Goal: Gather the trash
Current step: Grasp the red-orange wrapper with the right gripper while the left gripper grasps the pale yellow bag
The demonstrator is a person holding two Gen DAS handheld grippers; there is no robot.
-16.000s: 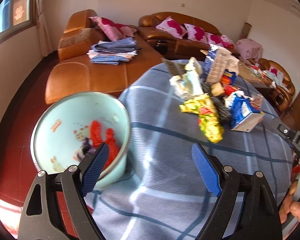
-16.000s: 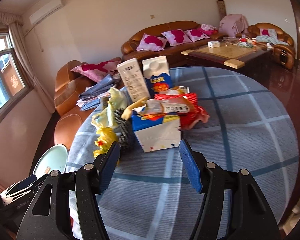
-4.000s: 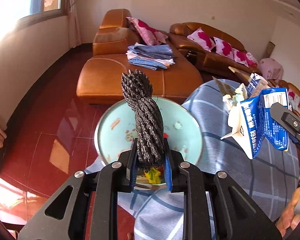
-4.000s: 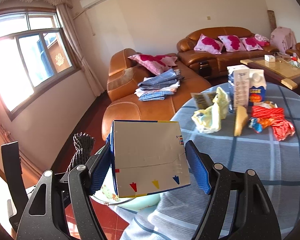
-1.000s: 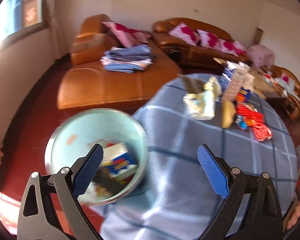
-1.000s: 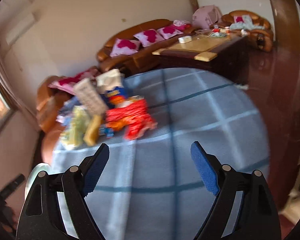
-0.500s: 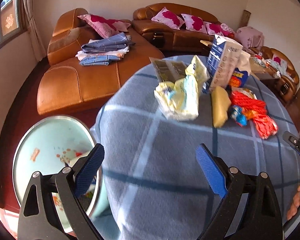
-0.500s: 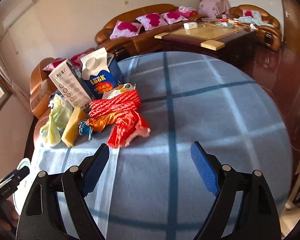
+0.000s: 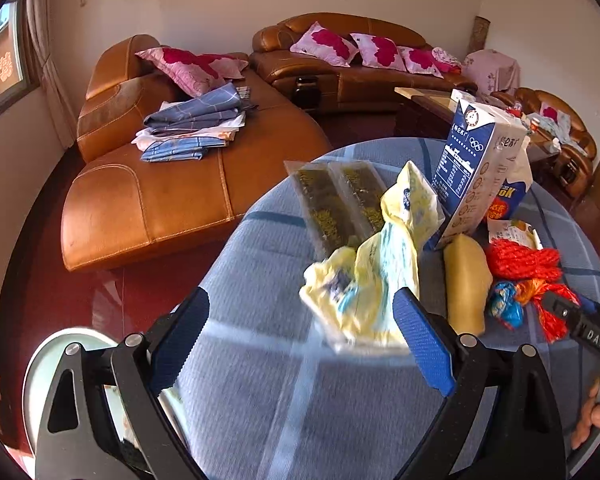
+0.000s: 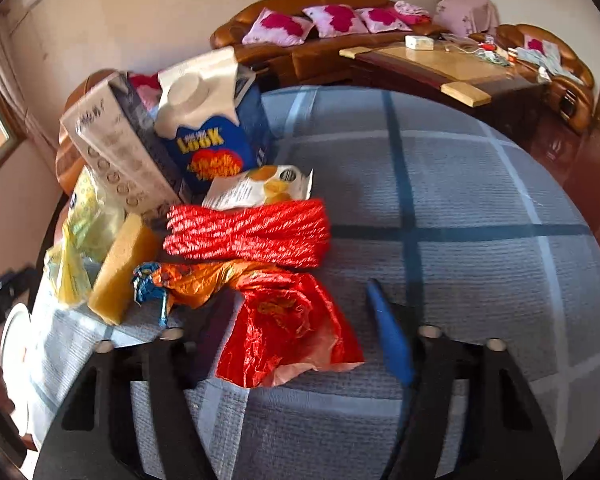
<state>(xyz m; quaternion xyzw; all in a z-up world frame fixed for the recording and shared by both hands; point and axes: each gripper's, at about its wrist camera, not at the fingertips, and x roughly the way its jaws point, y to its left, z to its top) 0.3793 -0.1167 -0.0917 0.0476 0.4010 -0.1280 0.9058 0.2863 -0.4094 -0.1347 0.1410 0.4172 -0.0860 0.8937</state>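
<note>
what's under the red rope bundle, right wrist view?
The red rope bundle lies on the blue plaid tablecloth, its far edge overlapping a white printed wrapper; its near edge meets an orange foil wrapper. Anything directly beneath is hidden.

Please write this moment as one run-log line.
left gripper: open, near yellow bag | right gripper: open, around red wrapper

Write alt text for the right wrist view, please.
The open right gripper straddles a crumpled red plastic wrapper on the blue plaid tablecloth. Behind it lie a red rope bundle, a yellow sponge and two cartons.
</note>
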